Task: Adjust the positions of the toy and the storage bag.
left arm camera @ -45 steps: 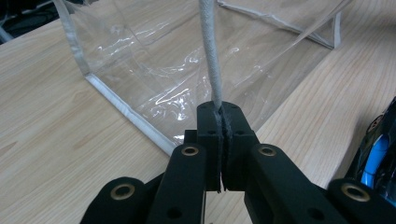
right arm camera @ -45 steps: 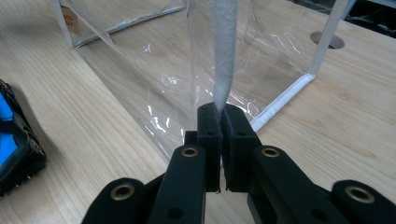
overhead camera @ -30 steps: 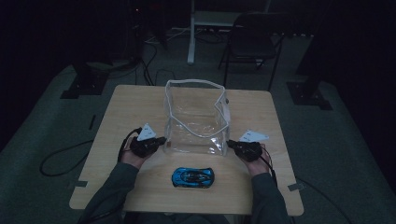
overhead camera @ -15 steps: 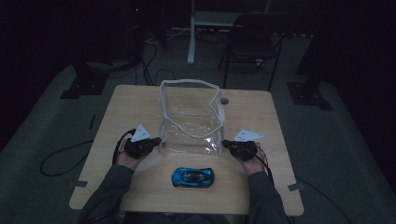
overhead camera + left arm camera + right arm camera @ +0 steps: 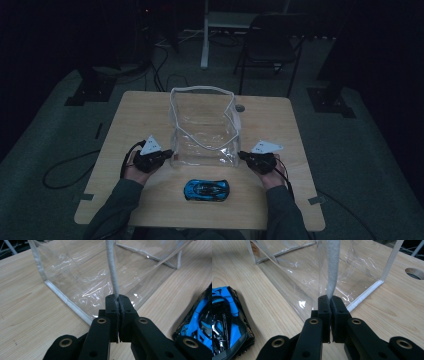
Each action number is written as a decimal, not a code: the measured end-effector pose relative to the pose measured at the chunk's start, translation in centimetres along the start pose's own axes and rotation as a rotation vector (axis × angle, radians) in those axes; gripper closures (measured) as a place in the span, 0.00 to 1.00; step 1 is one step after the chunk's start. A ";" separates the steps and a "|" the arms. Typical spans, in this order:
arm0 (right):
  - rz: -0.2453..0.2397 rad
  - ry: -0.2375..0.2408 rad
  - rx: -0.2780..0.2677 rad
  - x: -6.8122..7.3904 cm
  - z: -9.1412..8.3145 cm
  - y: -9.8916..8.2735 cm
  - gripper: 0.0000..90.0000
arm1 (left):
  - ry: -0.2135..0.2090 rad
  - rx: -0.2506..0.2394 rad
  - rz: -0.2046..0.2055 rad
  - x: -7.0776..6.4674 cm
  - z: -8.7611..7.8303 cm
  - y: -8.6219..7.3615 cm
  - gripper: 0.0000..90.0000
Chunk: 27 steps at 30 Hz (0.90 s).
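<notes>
Status, bag-and-car work. You have the clear bag (image 5: 202, 127) standing upright near the centre of the wooden table (image 5: 280, 130), mouth open and facing up. Your left gripper (image 5: 167, 154) sits at the bag's 8 o'clock corner; your right gripper (image 5: 243, 155) sits at its 4 o'clock corner.

Left gripper view: both jaws are pressed fully together on the bag's white trim strip (image 5: 111, 270), which rises straight out of the pinch. No gap shows between the pads. Right gripper view: same condition, jaws clamped tight on the grey-white edge strip (image 5: 332, 267) of the bag (image 5: 352, 272). So you hold the near side of the bag by 2 points, 1 per gripper.

The blue toy car (image 5: 206, 190) lies on the table at 6 o'clock from the bag, just beside its near wall but apart from it, between your 2 forearms. It is on its wheels, lengthwise across the table. In the left gripper view the car (image 5: 200, 320) sits at 3 o'clock of the jaws; in the right gripper view (image 5: 227, 320) at 9 o'clock.

Judgement on progress: early stage.
- Done: bag gripped on both sides and held open.
- Left: car is not yet in the bag, and nothing lies inside it. With both grippers occupied, 1 would have to release the trim to fetch the car.
</notes>
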State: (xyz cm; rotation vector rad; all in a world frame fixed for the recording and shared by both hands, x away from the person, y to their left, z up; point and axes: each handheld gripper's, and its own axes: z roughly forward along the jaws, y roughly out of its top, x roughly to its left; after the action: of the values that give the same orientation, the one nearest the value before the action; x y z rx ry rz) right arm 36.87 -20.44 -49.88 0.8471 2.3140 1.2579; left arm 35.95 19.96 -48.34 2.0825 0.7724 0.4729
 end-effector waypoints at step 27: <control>-0.076 -0.027 0.023 2.4 -2.7 -0.3 0.73 | -0.006 -0.031 -0.075 -1.4 -3.4 -1.7 0.56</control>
State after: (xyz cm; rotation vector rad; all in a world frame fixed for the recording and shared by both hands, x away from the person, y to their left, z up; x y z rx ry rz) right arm 33.42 -20.68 -48.79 0.7717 2.3211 1.1826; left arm 32.34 21.73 -47.88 2.0182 0.8314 0.4341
